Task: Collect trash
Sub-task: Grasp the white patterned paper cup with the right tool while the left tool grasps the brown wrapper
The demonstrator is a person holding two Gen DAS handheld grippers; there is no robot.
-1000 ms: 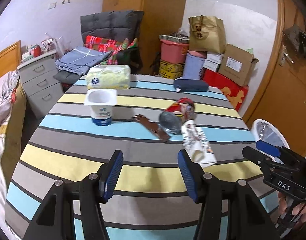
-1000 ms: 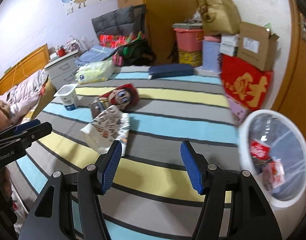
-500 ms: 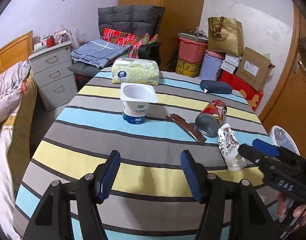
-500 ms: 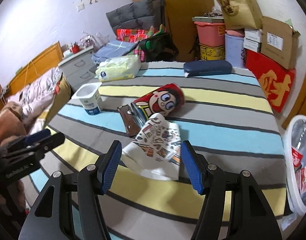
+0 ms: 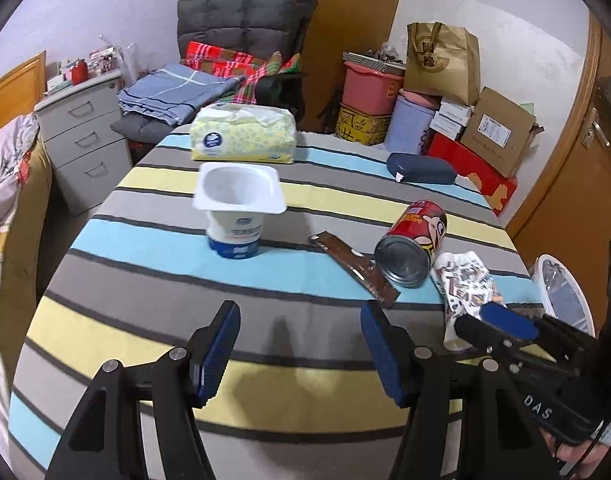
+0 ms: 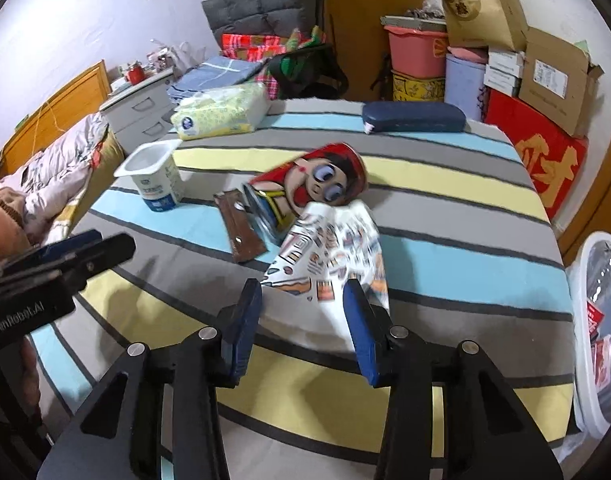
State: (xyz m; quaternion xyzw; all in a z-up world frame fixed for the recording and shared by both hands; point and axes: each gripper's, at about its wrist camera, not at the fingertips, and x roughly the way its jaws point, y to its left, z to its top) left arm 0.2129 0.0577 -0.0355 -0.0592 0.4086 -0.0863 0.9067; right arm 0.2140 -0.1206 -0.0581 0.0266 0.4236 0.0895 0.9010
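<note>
On the striped table (image 5: 145, 280) lie a printed paper wrapper (image 6: 329, 252), a red cartoon can (image 6: 313, 184) on its side, a brown wrapper (image 6: 239, 232) and an upright white yogurt cup (image 6: 153, 180). My right gripper (image 6: 302, 286) is closing, its jaws on either side of the printed wrapper's near end; I see no firm pinch. In the left wrist view it (image 5: 493, 320) hangs over that wrapper (image 5: 465, 284). My left gripper (image 5: 301, 312) is open and empty over the cloth, short of the yogurt cup (image 5: 235, 216), with the can (image 5: 413, 244) to its right.
A white bin (image 6: 597, 320) holding some trash stands off the table's right edge. A tissue pack (image 5: 243, 134) and a navy case (image 5: 421, 168) lie at the far side. A bed, drawers, a chair and stacked boxes ring the table.
My right gripper came forward to the printed wrapper and its jaws narrowed around it. My left gripper advanced over the table toward the yogurt cup and opened a little wider.
</note>
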